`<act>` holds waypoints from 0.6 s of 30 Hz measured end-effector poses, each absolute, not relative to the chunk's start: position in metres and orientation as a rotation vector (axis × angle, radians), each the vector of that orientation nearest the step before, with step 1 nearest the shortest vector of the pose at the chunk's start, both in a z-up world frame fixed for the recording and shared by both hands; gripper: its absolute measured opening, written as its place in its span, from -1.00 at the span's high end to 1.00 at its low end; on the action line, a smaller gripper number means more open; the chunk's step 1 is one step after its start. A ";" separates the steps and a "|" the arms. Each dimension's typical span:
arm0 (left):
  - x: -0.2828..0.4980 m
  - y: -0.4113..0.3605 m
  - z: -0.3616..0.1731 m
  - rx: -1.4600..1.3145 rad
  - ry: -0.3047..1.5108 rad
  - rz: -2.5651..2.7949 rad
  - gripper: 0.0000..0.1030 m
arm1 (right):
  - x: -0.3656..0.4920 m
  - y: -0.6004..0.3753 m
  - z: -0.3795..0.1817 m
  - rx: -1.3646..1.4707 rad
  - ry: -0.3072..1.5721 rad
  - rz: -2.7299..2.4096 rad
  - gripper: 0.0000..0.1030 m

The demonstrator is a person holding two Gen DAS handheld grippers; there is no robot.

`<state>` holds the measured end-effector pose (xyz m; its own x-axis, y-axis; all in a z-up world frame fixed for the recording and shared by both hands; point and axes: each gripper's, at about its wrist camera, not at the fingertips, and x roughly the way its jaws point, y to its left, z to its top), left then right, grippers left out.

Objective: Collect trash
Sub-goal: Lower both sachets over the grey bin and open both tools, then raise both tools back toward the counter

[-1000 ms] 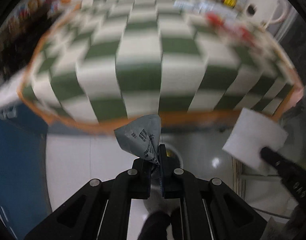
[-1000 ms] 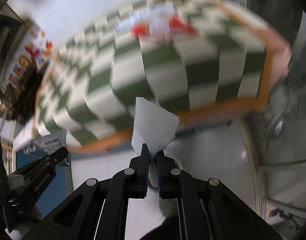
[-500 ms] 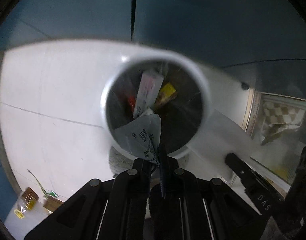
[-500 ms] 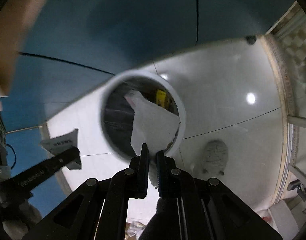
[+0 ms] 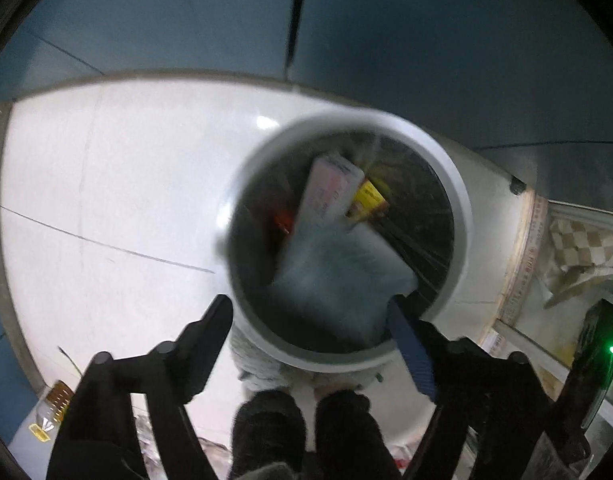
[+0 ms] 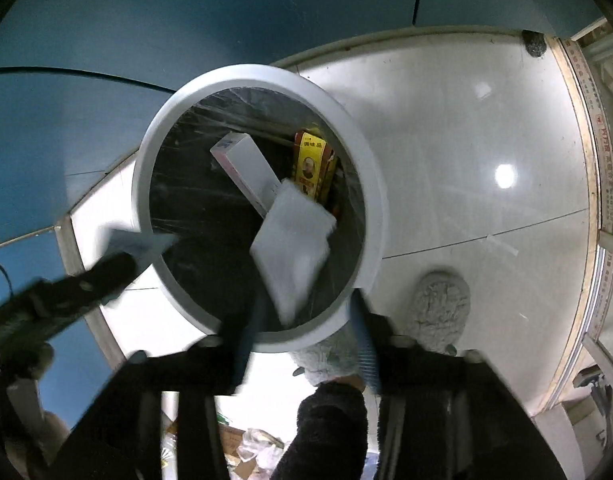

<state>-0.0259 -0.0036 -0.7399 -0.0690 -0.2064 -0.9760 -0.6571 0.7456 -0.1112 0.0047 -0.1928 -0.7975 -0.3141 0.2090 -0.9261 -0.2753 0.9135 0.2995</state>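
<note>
Both sets of fingers are spreading apart right over the round white bin (image 6: 262, 204). On the left gripper (image 5: 310, 320) the jaws are wide and opening, and the blurry grey packet (image 5: 338, 268) sits loose between them, just inside the bin's near rim. No pad presses on it. On the right gripper (image 6: 306, 316) the jaws are opening too, and the white sheet (image 6: 292, 240) is loose above the fingertips, inside the bin, with nothing gripping it.

Deeper in the bin lie a long white box (image 6: 246, 168) and a yellow box (image 6: 310, 164), side by side. A clear, crinkly bag lines the bin's dark inside.

The bin stands on a shiny pale tile floor (image 6: 466, 152) with thin dark lines between the tiles. A bright lamp spot glows on the floor to the right of the bin. Behind the bin is a dark blue wall (image 6: 186, 8). Right below the bin are two fuzzy grey slippers (image 6: 440, 308) and dark trouser legs. To the right of the bin, past the floor's edge, hangs a checked cloth (image 5: 582, 248). Low and left of the bin, small bits of litter (image 5: 54, 408) lie on the floor.
</note>
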 end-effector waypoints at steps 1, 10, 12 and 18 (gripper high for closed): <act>-0.027 -0.002 -0.736 -0.679 1.627 0.438 -0.67 | 0.005 -0.192 -0.794 -0.056 1.820 0.486 -0.24; -0.051 0.007 -0.694 -0.481 1.600 0.559 -1.00 | -0.001 -0.182 -0.750 -0.220 1.695 0.462 -1.00; -0.056 0.006 -0.683 -0.452 1.599 0.569 -1.00 | -0.003 -0.181 -0.736 -0.262 1.660 0.462 -1.00; -0.070 0.000 -0.646 -0.444 1.608 0.555 -1.00 | -0.007 -0.186 -0.692 -0.266 1.637 0.484 -1.00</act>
